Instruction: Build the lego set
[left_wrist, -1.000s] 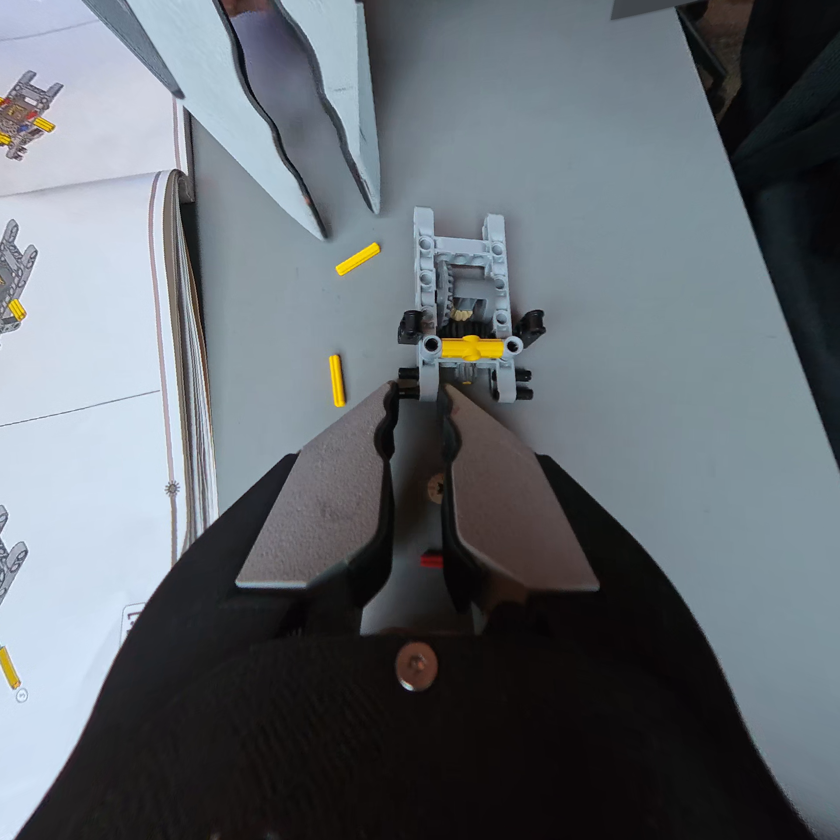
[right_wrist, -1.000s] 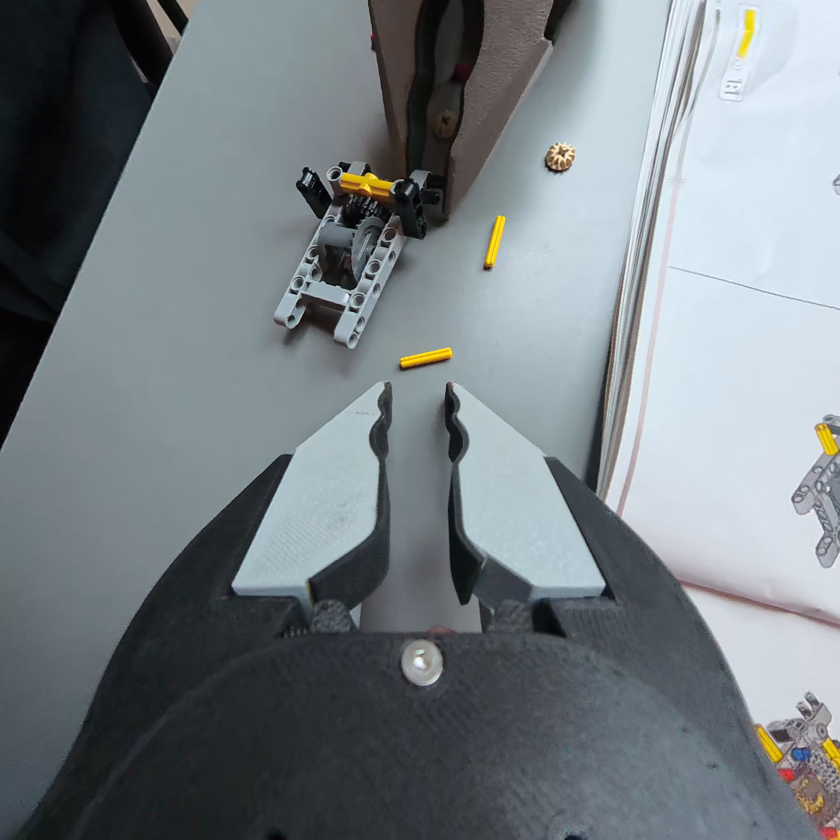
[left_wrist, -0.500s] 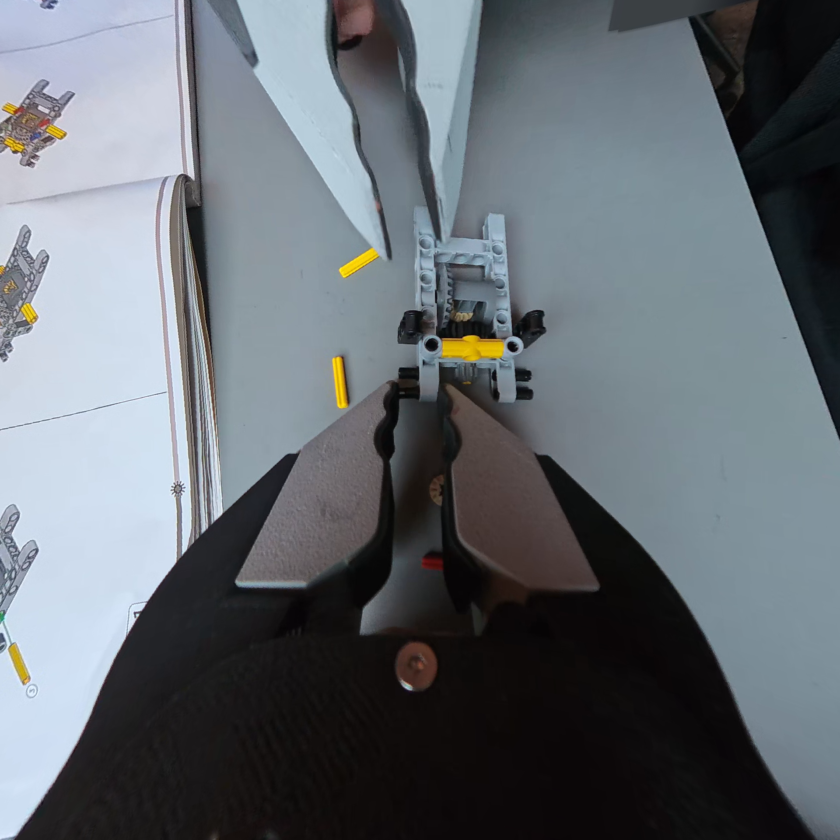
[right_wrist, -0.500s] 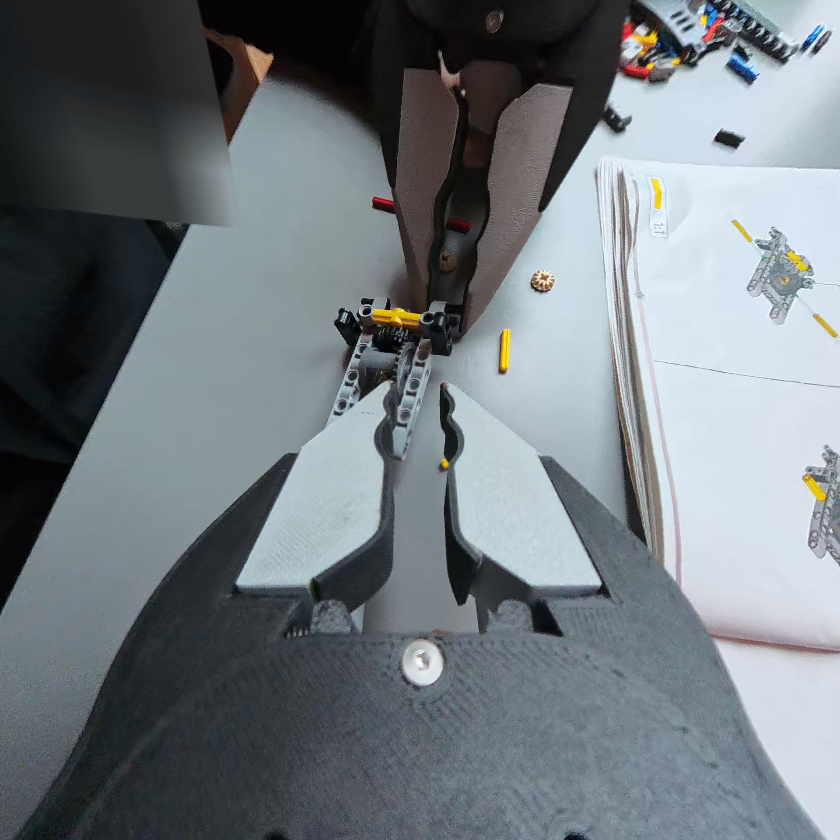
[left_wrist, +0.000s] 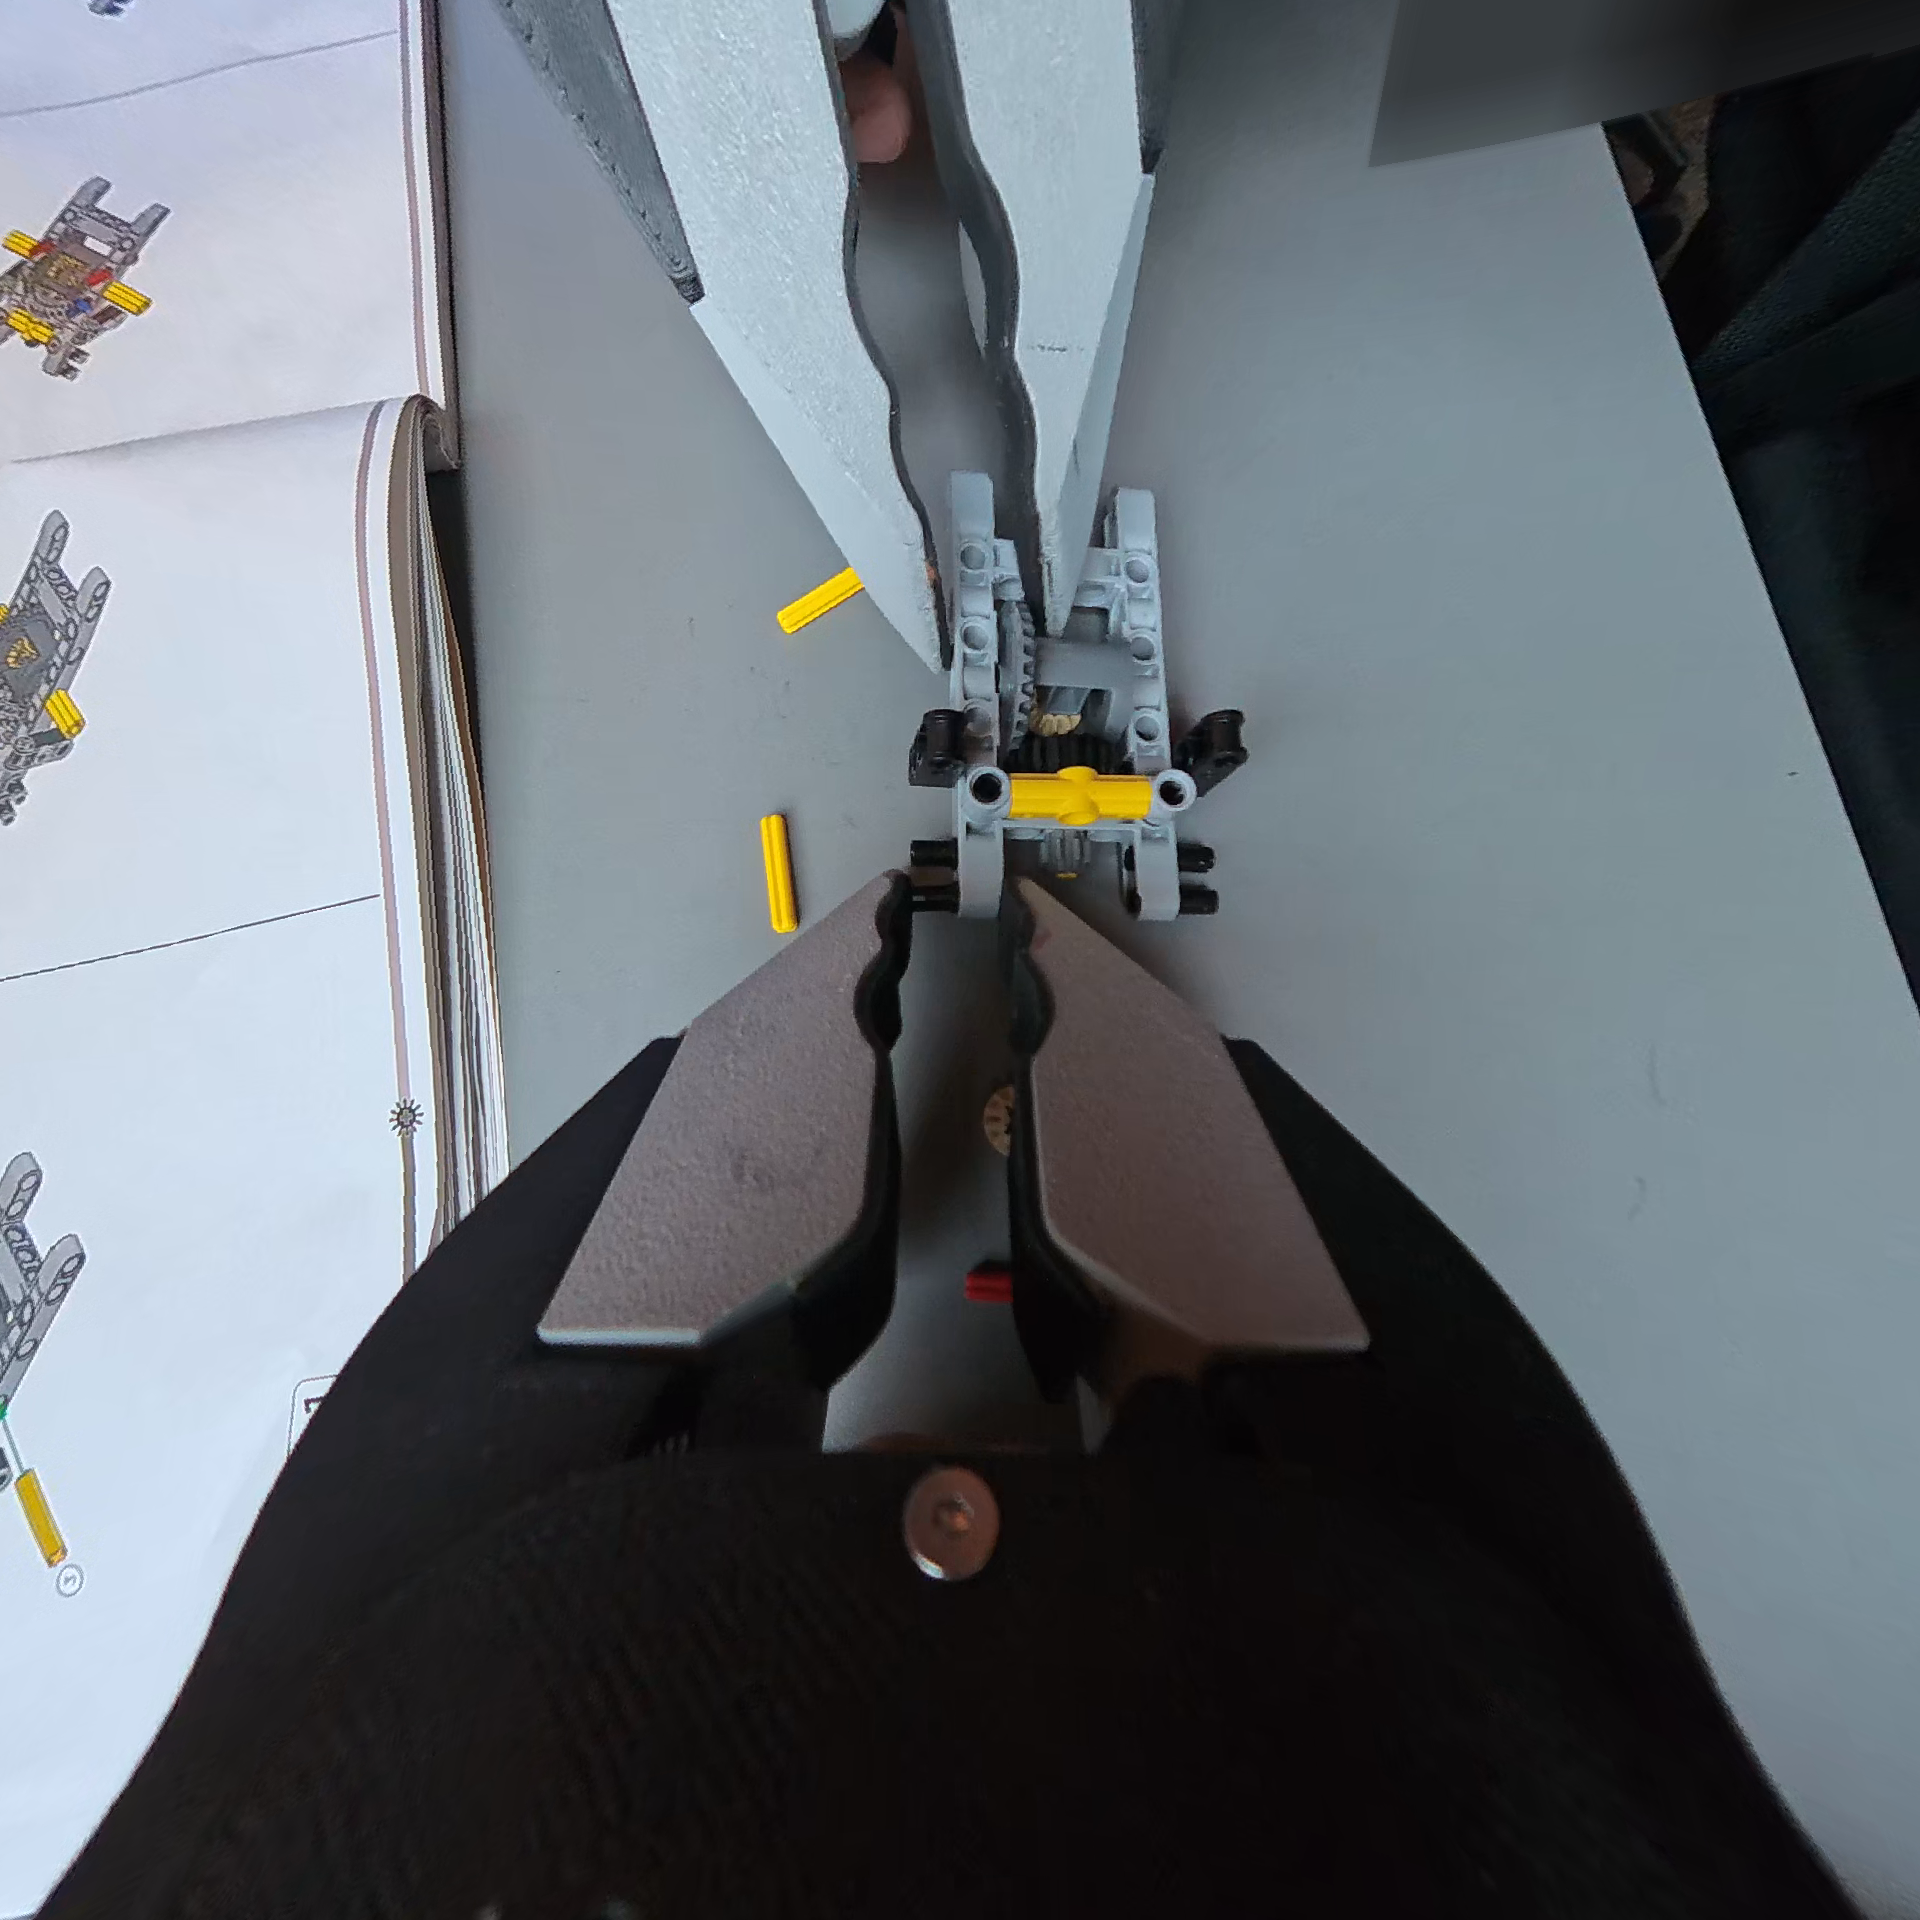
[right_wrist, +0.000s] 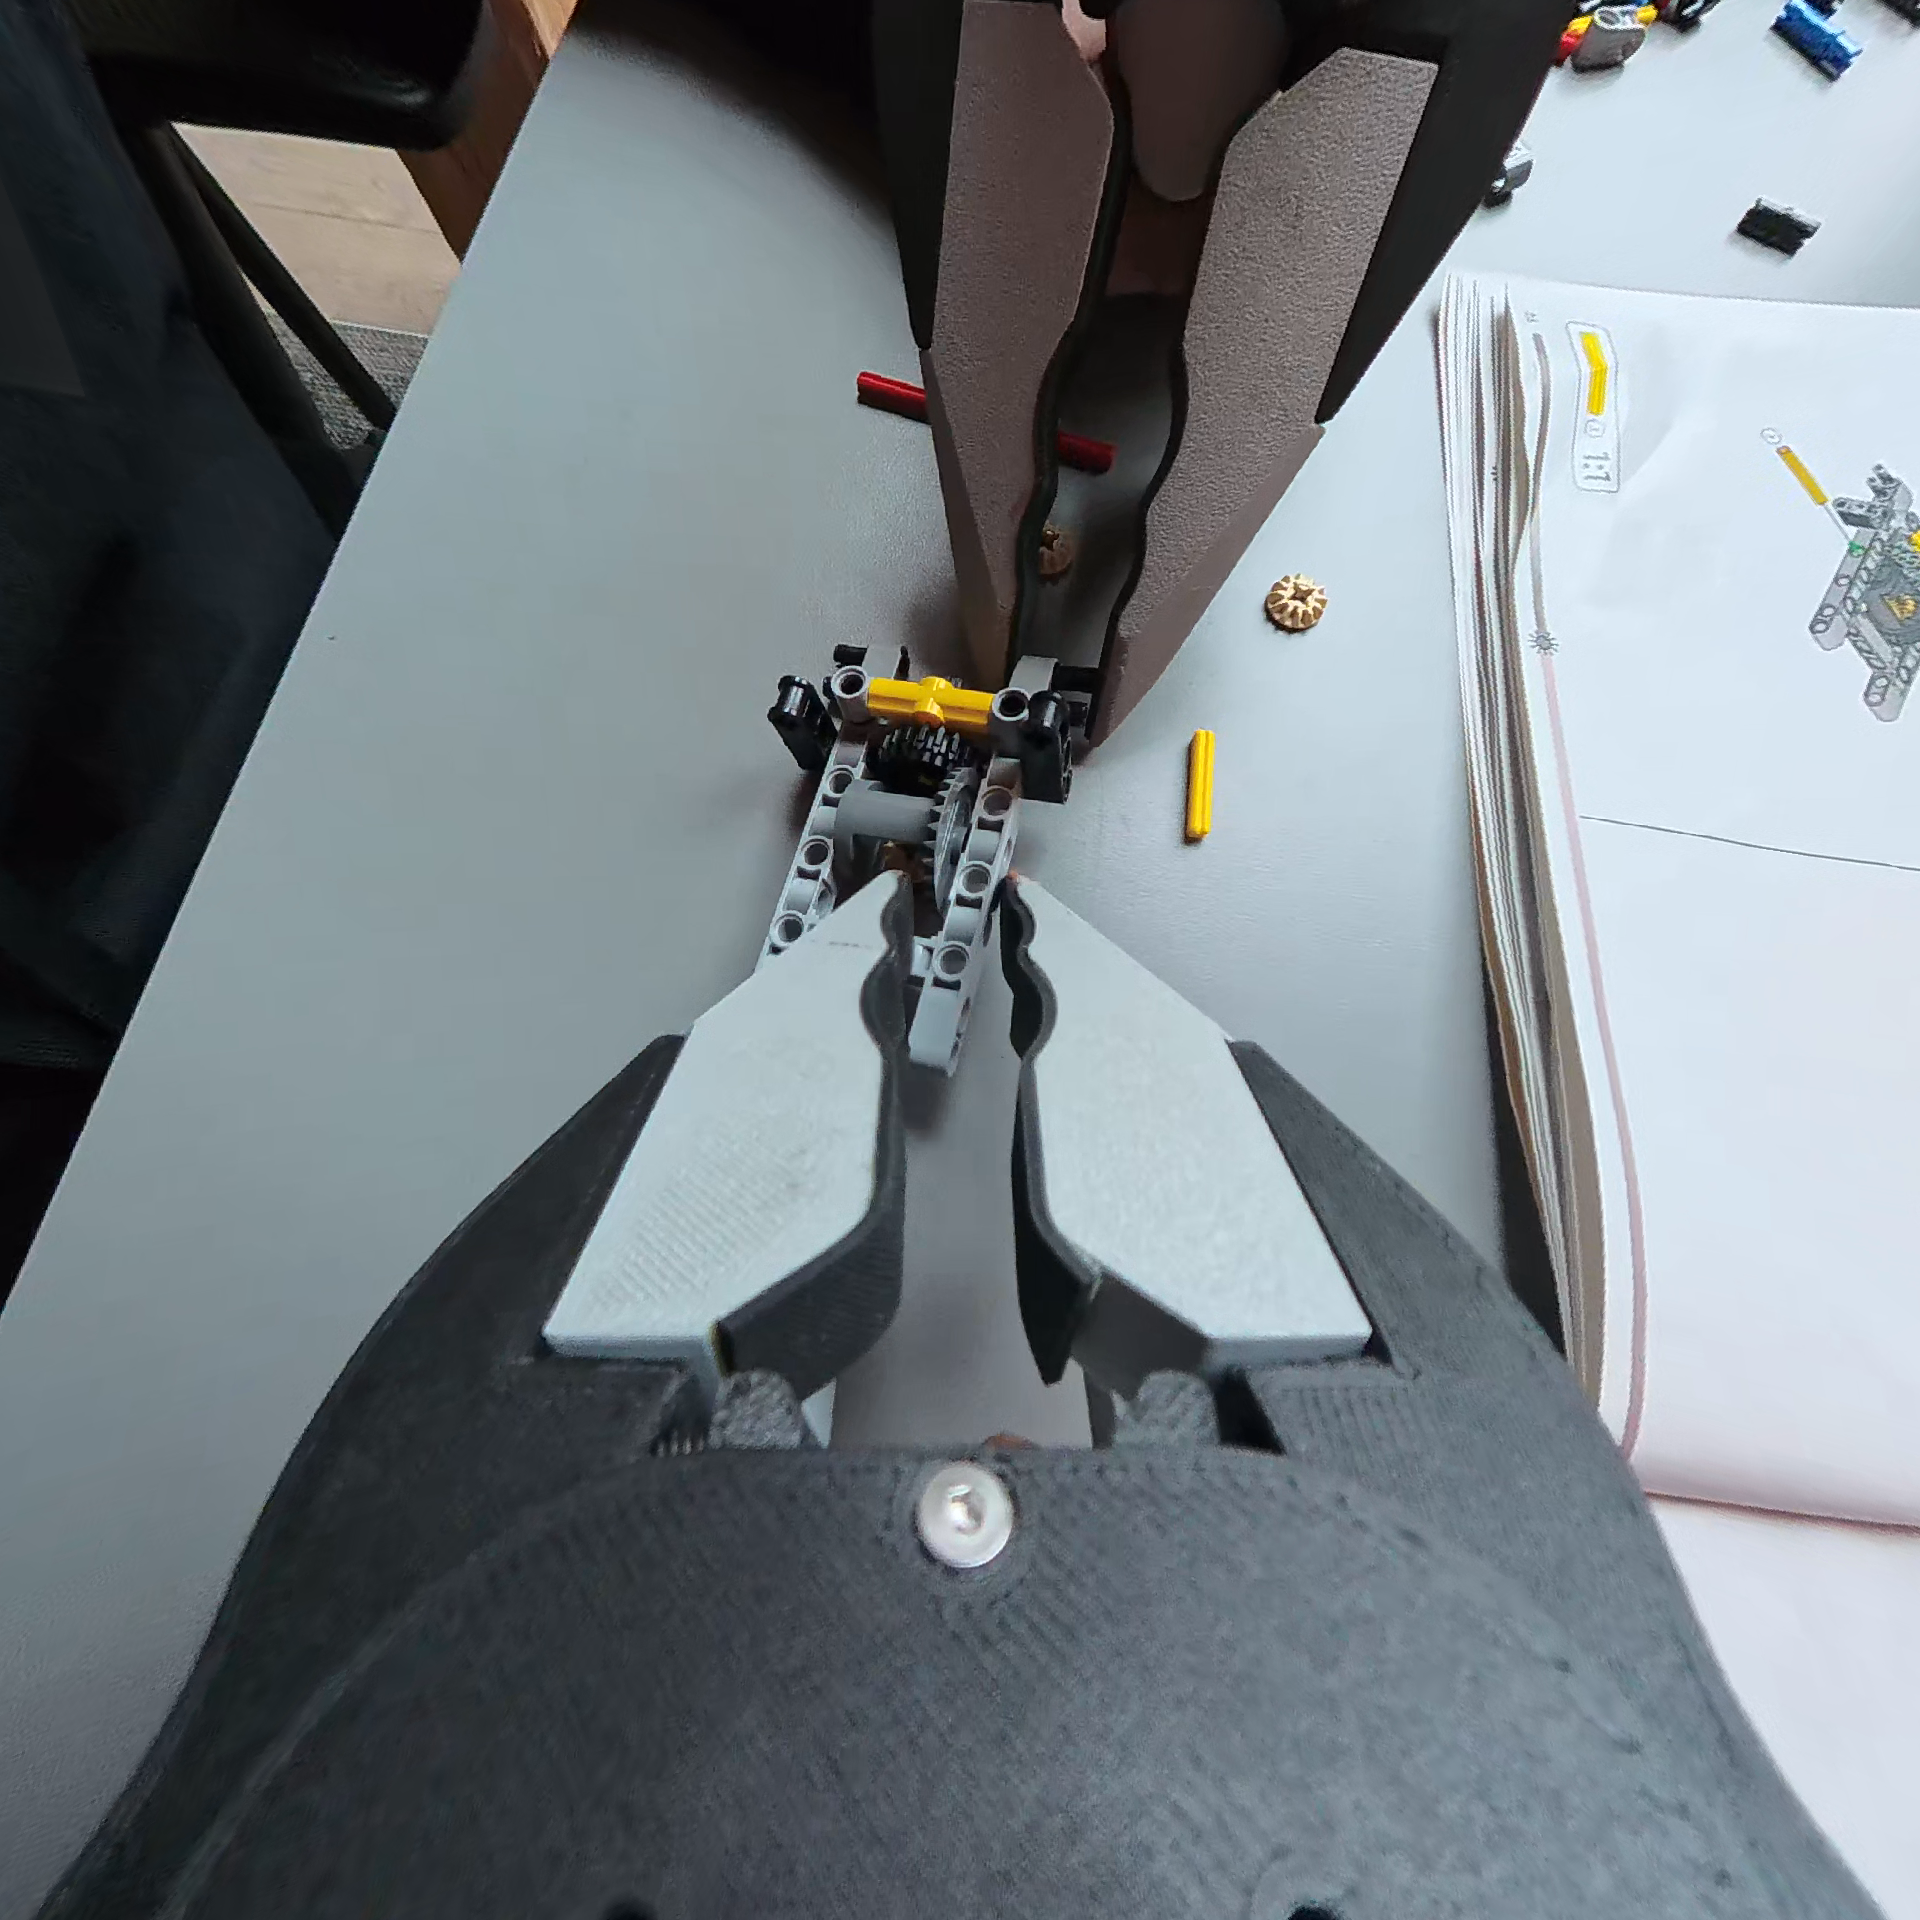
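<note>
A small grey lego assembly (left_wrist: 1075, 795) with a yellow cross connector, black pins and gears lies on the grey table; it also shows in the right wrist view (right_wrist: 920, 712). My left gripper (left_wrist: 964, 896) is shut on one short leg and its black pins at the connector end. My right gripper (right_wrist: 956, 888) faces it from the other end. Its jaws are shut around one long beam and the gear beside it. Its light grey fingers (left_wrist: 790, 312) show in the left wrist view. The left one's brown fingers (right_wrist: 997, 416) show in the right wrist view.
Two loose yellow axles (left_wrist: 821, 601) (left_wrist: 777, 871) lie beside the assembly. A tan gear (right_wrist: 1296, 603) and a red axle (right_wrist: 888, 390) lie near the left gripper. An open instruction booklet (right_wrist: 1714, 935) covers one side. Loose parts (right_wrist: 1808, 31) lie far off. The table edge (left_wrist: 1662, 364) is close. The grippers' ends are close to 4 cm from one another.
My right gripper has moved from beside a yellow axle onto the assembly's long beam, and its jaws have narrowed. My left gripper and the assembly have stayed still.
</note>
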